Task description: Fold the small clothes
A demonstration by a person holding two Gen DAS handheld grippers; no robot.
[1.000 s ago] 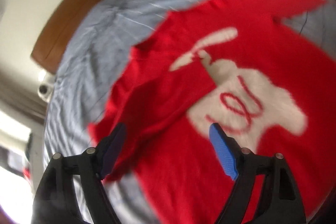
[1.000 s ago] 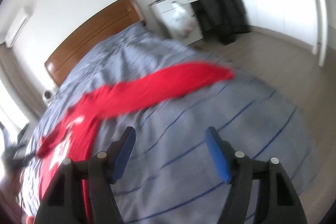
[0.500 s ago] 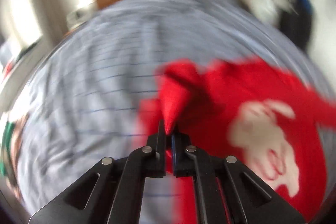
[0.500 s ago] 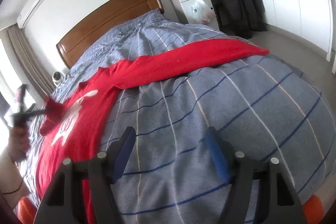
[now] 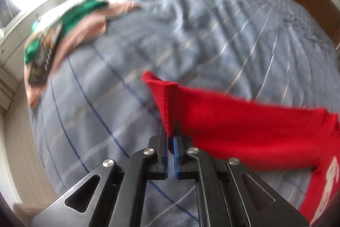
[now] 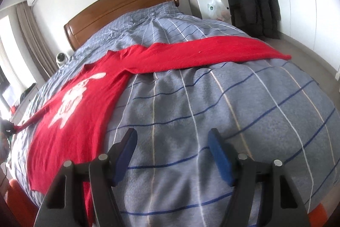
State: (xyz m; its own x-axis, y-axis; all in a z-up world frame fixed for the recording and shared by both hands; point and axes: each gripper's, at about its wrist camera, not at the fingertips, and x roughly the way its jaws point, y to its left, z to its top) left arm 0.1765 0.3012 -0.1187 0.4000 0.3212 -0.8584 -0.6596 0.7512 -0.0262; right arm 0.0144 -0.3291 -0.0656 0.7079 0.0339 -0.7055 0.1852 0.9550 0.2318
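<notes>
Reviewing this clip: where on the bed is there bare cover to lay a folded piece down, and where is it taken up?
Bare blue-grey bedcover lies ahead of the right gripper, below the red sweater's outstretched sleeve. More lies between the headboard and that sleeve. Crowded: the far edge, with its pile of pink and green clothes.

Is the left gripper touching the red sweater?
Touching. In the left wrist view the left gripper is shut on the cuff of the red sweater, pinching the cloth between its pads.

A: What lies on the bed (image 6: 212,103)?
B: A red sweater (image 6: 85,103), flat, one sleeve stretched toward the bed's right edge.
A: The right gripper (image 6: 172,150)?
B: Jaws apart, empty, over the blanket near the foot.
</notes>
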